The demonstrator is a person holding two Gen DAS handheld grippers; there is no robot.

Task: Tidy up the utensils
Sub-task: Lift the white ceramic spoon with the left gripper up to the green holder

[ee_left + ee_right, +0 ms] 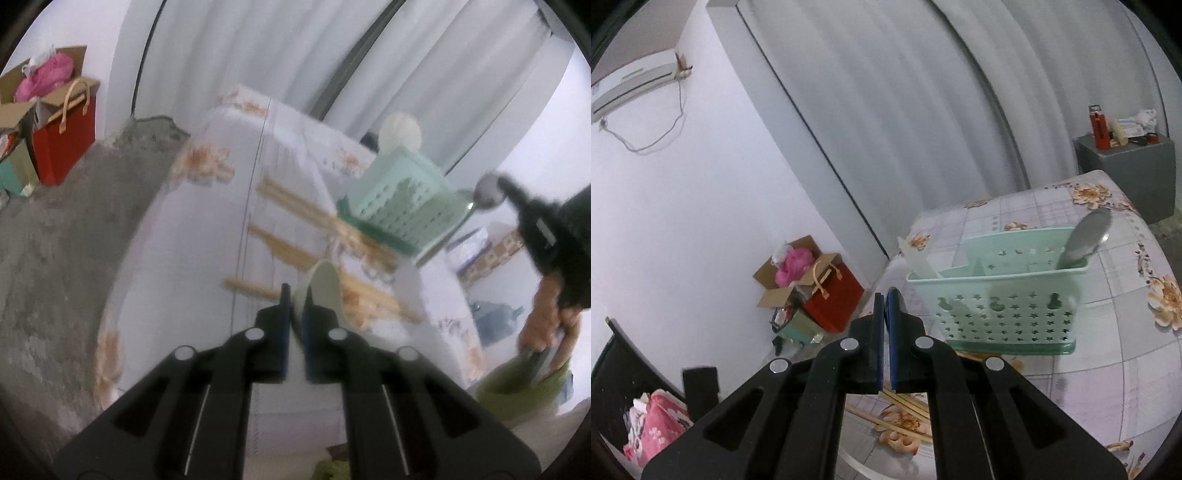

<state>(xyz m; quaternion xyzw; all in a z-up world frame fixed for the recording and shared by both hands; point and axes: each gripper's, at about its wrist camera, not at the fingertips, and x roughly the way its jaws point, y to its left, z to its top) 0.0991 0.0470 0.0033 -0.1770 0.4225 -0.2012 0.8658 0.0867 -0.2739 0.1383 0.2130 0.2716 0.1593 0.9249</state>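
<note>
While the left gripper (297,295) is clamped on a pale plastic spoon (325,284) above the floral-clothed desk (1108,350), the right gripper (884,295) is closed empty beside the mint-green perforated plastic caddy (997,295) holding a metal spoon (1086,236); wooden chopsticks (295,206) lie scattered on the cloth.

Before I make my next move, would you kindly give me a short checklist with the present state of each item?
1. Left gripper holds the pale spoon: ok, shut on it.
2. Right gripper is free: ok, shut with nothing between its fingers.
3. Basket stands upright on the table: ok.
4. Basket has room for the pale spoon: ok, it seems; the metal spoon fills one end and a white utensil the other.
5. Chopsticks put away: not ok, several lie loose on the table.
6. Grip firm enough for the lift: cannot tell, the left view is blurred.
</note>
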